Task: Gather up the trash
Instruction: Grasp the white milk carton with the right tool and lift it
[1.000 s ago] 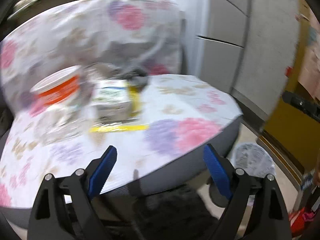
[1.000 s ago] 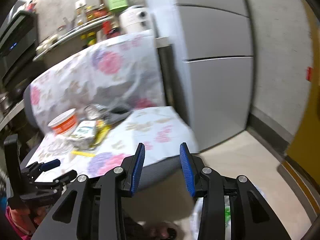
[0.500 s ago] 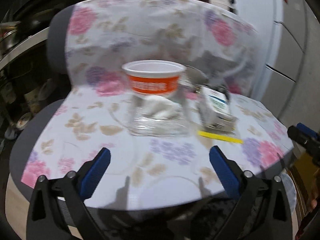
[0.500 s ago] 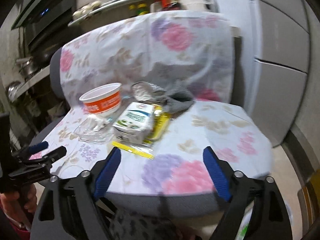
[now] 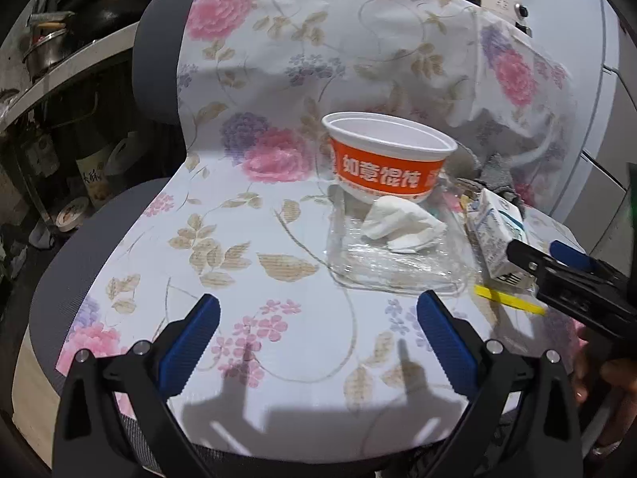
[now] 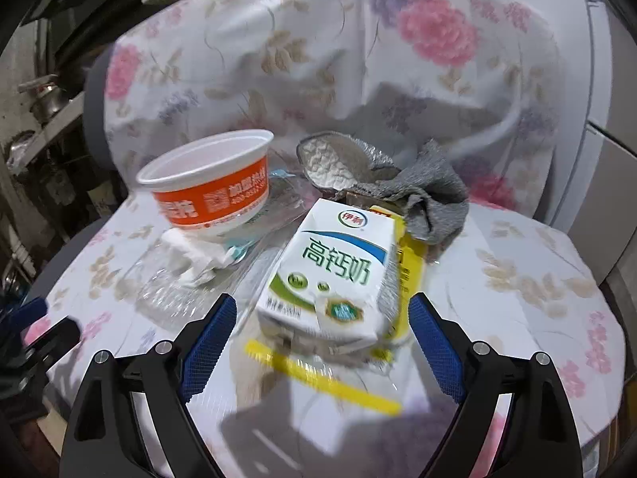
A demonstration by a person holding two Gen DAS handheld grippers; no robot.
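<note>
Ahead of the left tongs (image 5: 318,338), spread wide and empty: one round orange-and-white plastic bowl (image 5: 388,161), one crumpled white tissue (image 5: 402,221), one flattened clear plastic tray (image 5: 394,259), all on the floral-covered chair seat (image 5: 239,271). Just beyond the right tongs (image 6: 322,332), likewise parted and holding nothing: one boxy white-and-green milk carton (image 6: 338,275), one flat yellow wrapper (image 6: 406,263), one thin yellow strip (image 6: 322,378), one rumpled grey cloth (image 6: 422,195).

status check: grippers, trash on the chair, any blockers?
Left gripper open, empty. Right gripper open, lined up on milk carton. Orange bowl, tissue uncollected. Carton approach unobstructed.
</note>
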